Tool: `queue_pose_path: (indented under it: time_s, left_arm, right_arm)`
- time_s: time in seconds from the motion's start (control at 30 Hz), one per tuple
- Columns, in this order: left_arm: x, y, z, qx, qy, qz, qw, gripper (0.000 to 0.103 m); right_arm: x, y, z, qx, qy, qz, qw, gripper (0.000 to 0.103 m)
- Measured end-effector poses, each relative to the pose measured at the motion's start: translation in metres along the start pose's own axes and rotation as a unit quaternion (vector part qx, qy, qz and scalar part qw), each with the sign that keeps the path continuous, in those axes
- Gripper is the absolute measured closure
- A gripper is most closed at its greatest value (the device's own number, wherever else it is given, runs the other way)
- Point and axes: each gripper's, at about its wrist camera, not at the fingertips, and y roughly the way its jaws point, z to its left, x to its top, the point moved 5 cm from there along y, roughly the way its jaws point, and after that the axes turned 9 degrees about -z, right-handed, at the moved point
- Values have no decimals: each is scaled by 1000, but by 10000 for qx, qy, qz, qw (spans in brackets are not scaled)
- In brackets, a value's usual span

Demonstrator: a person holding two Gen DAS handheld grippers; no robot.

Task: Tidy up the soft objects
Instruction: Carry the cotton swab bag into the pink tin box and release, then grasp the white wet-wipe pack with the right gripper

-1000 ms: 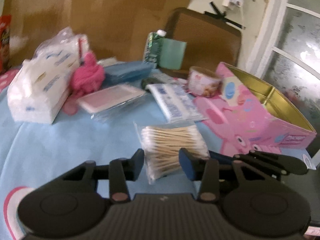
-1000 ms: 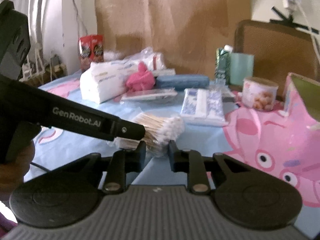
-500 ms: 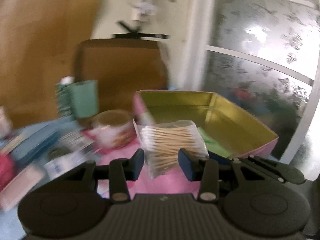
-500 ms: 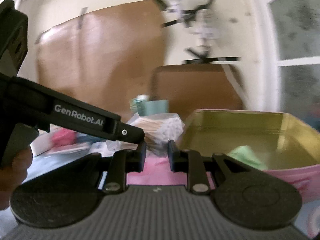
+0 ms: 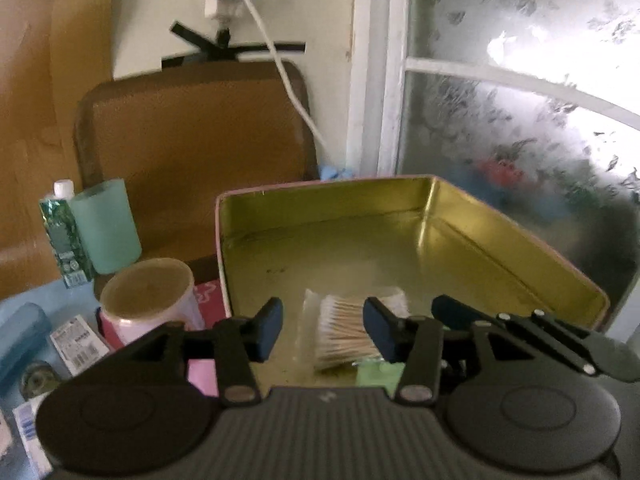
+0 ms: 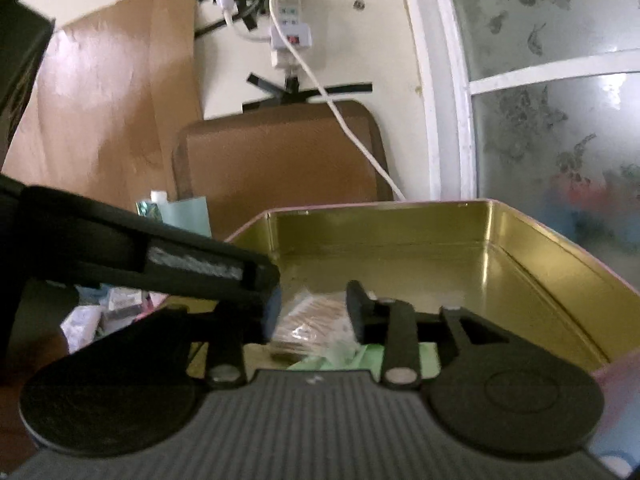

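The clear plastic packet of wooden cotton swabs point(image 5: 346, 330) lies on the golden floor of the pink-walled square metal tin point(image 5: 516, 248), at about 6 o'clock inside it, close to the near wall. Its near end rests on a pale green soft item point(image 5: 378, 374) that lies flat in the same tin.

The left tool point(image 5: 324, 326) hangs over the packet with its jaws spread; they have just been opening, and the packet is seen between them, but the blue pads point(image 5: 268, 328) do not press it. The right tool point(image 6: 316, 314) comes in at 3 o'clock of the left one. Its jaws also have just been opening and stand apart around the packet without pinching it.

At 9 o'clock of the tin, on the blue counter point(image 5: 24, 300), stand a round pink paper cup point(image 5: 150, 300), a mint green cylinder point(image 5: 106, 226) and a small green carton with a white cap point(image 5: 64, 236).
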Motion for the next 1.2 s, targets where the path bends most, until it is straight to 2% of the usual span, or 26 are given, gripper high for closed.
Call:
queue_pose_path:
  time_s: [0.07, 0.17, 0.23, 0.3, 0.37, 0.47, 0.53, 0.63, 0.73, 0.8, 0.87, 0.9, 0.93, 0.97, 1.1, 1.2]
  left_arm:
    - [-1, -17, 3, -81, -57, -134, 9999, 55]
    - [-8, -51, 20, -249, -438, -295, 9983, 51]
    - [-12, -76, 40, -272, -749, -399, 9960, 51]
    - [-18, -99, 64, -255, -1052, -474, 9930, 51]
    - [-27, -125, 93, -47, -1292, -578, 9899, 51]
    - [-48, -154, 134, 510, -1494, -556, 9859, 51]
    - [-68, -169, 161, 862, -1658, -426, 9815, 51]
    - [-97, -181, 191, 1264, -1836, -212, 9746, 51]
    - [-120, -184, 206, 1423, -1952, -72, 9704, 51]
    - [-129, -182, 211, 1384, -2108, -24, 9677, 52]
    - [-127, -186, 214, 1291, -2176, -178, 9673, 50]
    - [-128, -184, 216, 1276, -2228, -139, 9664, 50]
    - [-129, -184, 218, 1238, -2303, -120, 9651, 50]
    - [-131, -186, 219, 1199, -2366, -162, 9640, 50]
    - [-134, -190, 224, 1033, -2616, -210, 9594, 50]
    - [-134, -191, 220, 737, -2632, -148, 9618, 50]
  right_arm:
    - [3, -8, 2, 45, 60, -77, 9999, 62]
    - [10, -24, 8, 210, 253, -304, 9990, 61]
    - [14, -34, 21, 415, 289, -394, 9979, 61]
    - [16, -43, 42, 796, 251, -437, 9956, 61]
    - [17, -47, 70, 1189, 62, -384, 9921, 61]
    - [6, -43, 113, 1884, -133, -34, 9820, 60]
    - [-4, -34, 139, 2171, -293, 298, 9753, 47]
    - [-17, -18, 167, 2370, -570, 627, 9678, 28]
    - [-22, 7, 183, 2285, -651, 905, 9671, 19]
    - [-26, 22, 191, 2211, -663, 1137, 9663, 19]
    - [-35, 34, 199, 2127, -737, 1430, 9638, 19]
    - [-40, 38, 201, 2102, -776, 1579, 9617, 21]
    - [-45, 39, 203, 2110, -806, 1729, 9587, 29]
    - [-50, 41, 204, 2155, -829, 1880, 9546, 30]
    - [-49, 21, 197, 2226, -789, 1840, 9541, 31]
    - [-49, -10, 193, 2465, -801, 1829, 9484, 31]
